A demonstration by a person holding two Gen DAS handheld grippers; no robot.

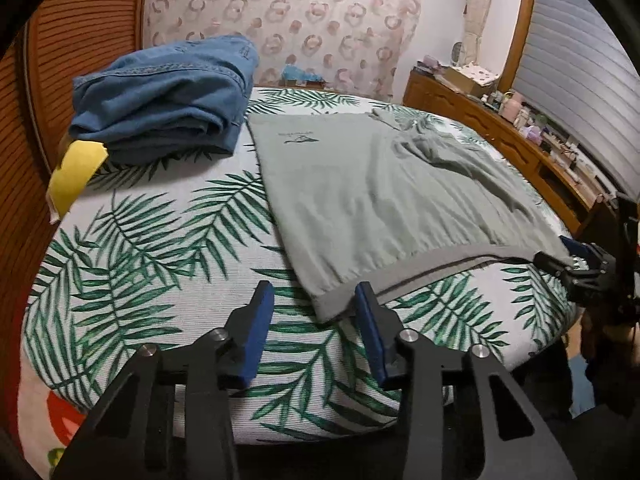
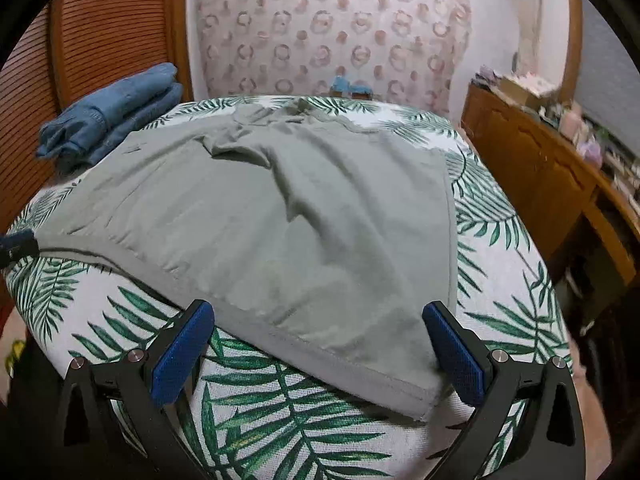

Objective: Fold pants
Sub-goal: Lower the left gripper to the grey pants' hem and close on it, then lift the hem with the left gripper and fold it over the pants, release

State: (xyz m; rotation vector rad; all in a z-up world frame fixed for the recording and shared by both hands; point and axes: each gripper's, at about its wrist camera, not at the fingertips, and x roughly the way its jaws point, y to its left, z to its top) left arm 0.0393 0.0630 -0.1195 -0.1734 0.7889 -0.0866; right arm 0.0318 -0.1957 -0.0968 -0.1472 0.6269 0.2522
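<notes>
At near bed edge both grippers' fingers point(image 2: 452, 354) are spread: left gripper point(image 1: 315, 320) and right gripper point(image 2: 319, 354) each flank a waistband corner of grey-green pants point(image 2: 260, 208), lying flat on leaf-print bed point(image 1: 160, 240). Step looks like pre-grasp; next: pinch both corners w/ top + bottom layers, then lift evenly.

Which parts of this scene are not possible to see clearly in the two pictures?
- Print on the grey-green pants: left wrist view, too small to read.
- Folded denim: which garment it is stays unclear; its folds hide the shape.
- Items on the wooden dresser: right wrist view, blurred.
- Yellow object: left wrist view, partly under the denim, cannot be identified.
- Right gripper: left wrist view, its body cut by the edge.
</notes>
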